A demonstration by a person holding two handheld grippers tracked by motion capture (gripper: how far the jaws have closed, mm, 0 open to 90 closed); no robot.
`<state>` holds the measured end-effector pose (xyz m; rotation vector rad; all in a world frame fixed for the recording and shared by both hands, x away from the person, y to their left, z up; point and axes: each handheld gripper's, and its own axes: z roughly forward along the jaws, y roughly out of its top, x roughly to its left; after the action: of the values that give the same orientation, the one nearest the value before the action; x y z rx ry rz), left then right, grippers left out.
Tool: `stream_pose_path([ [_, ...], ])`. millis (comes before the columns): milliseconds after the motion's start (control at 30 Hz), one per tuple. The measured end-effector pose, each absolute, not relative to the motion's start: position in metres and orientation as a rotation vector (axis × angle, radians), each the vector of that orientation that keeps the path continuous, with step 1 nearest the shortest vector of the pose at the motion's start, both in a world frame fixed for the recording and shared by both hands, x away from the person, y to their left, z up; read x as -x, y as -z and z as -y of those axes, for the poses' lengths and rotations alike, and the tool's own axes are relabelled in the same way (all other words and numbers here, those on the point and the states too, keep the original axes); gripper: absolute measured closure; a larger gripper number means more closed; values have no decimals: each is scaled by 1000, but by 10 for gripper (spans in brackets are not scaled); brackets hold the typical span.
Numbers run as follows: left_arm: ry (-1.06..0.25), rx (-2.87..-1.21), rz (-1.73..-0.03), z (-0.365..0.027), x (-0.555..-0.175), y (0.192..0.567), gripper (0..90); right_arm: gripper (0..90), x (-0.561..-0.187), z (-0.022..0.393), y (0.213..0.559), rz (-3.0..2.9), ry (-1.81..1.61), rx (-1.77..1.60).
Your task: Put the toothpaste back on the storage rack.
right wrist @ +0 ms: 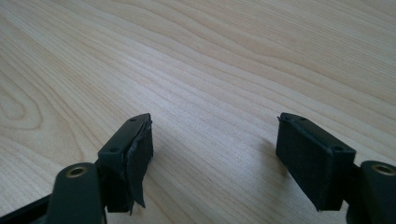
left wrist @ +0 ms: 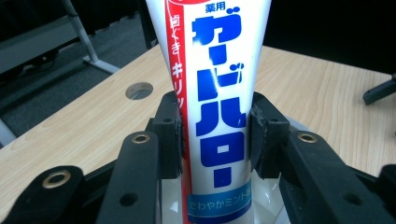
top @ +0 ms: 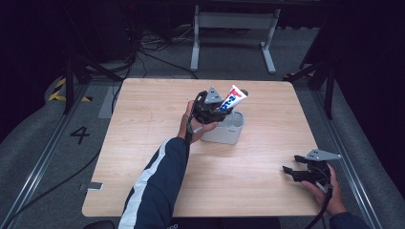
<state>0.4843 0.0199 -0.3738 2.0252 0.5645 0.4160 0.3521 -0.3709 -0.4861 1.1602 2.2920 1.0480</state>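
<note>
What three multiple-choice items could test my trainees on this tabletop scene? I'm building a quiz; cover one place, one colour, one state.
1. Where is the white tube?
A. Above the grey cup, in the left tool
B. Flat by the right tool
C. On the floor

2. What colour are the tube's large letters?
A. Green
B. Blue
C. Black

3. How does the right tool stand?
A. Shut on the tube
B. Shut on the cup
C. Open, holding nothing

Key: 1 A, the high view shows the tube held over the cup on the table. 2 B, the left gripper view shows blue lettering. 3 C, the right gripper view shows its pads apart over bare wood.
</note>
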Motion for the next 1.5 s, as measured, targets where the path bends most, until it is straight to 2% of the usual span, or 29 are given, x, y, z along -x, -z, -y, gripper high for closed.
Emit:
stream_pose_path([
  [500,-424,-2137,-529,-22,-482,384,600,281,-352,371,486,-2293,-1049,-1163],
  [867,-413,-2213,-540,-18,-485,391,515,282,-352,371,486,-2294,-1046,-1161],
  [933,-387,-2200,-527,-19,-485,390,475,281,-352,371,486,-2293,-1049,-1164],
  [1200,-388,-2137,-546,-24,-485,378,482,281,-352,371,486,-2293,-1049,-1164],
  [1500,-394,-2122,-569,-31,-483,376,423,281,-352,371,486,-2295,-1046,-1162],
])
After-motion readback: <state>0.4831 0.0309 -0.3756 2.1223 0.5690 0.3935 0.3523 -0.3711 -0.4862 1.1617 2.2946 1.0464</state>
